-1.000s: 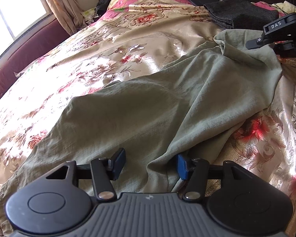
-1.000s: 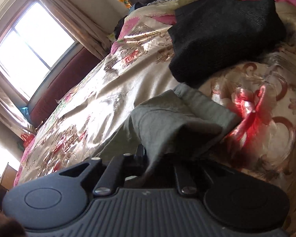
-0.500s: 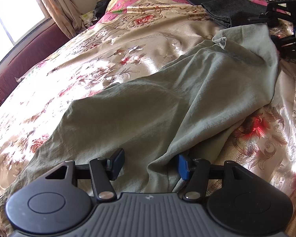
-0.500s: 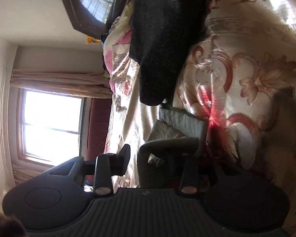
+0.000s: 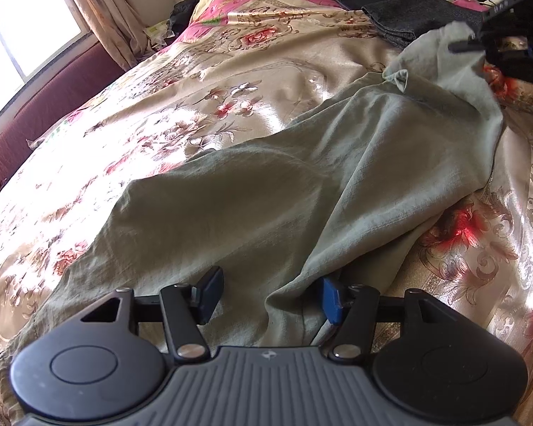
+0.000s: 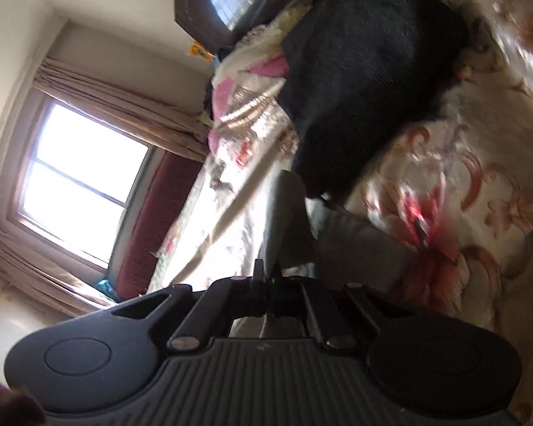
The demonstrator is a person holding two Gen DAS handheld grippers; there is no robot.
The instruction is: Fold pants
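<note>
The green pants point(image 5: 266, 184) are lying lengthwise along the near edge of the bed point(image 5: 231, 71), spread over its glossy floral cover, one end under the left gripper point(image 5: 270, 298) and the other reaching toward the far corner, beside a folded dark garment point(image 5: 408, 17). The left gripper is hanging with its jaws parted wide, a raised ridge of fabric sitting between them but not pinched. The right gripper point(image 6: 266, 277) is clamping its fingers tight on the far end of the pants point(image 6: 287, 220) and is lifting that end off the cover; the left camera is showing it at the upper right point(image 5: 494, 39) with cloth draping from it.

The fabric is looking thin, light and limp, wrinkling and sagging wherever it is unsupported, so it will probably fold easily but not hold a straight edge by itself. The satin-like cover is likely slippery, so the whole garment may be sliding when one end is pulled. The judgement here is that holding is best done at seamed edges: the hem or waistband corners, where layers are thicker and both can be pinched together. The left gripper would do well to be closing on the ridge or near hem, anchoring that end while the right one is carrying its end over.
</note>
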